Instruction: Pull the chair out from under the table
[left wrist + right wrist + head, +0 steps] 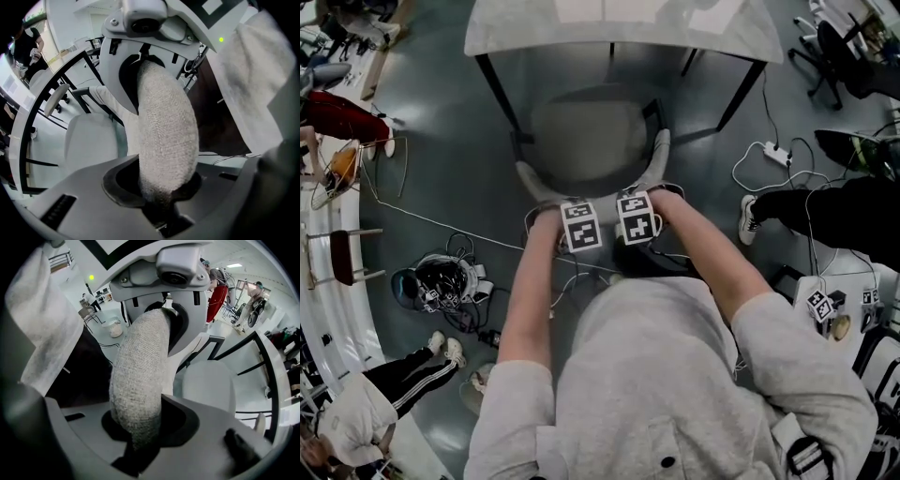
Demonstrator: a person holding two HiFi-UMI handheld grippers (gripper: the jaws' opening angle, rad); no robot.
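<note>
Both claws are clamped on the padded top edge of the chair's backrest (pixel 660 157) — left claw (pixel 161 136) and right claw (pixel 140 380) side by side at its near middle. The seat (pixel 581 141) lies just near of the counter's (pixel 619 28) near edge, between its dark legs (pixel 499 103). Cables (pixel 441 223) cross the floor (pixel 450 159) at left — a power strip (pixel 776 153) and a shoe (pixel 748 220) at right.

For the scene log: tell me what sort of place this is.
Probably a lab or open workspace: a cabled power strip lies on the grey floor, a wheeled office chair stands nearby, and marker-tagged gear sits at the right.
</note>
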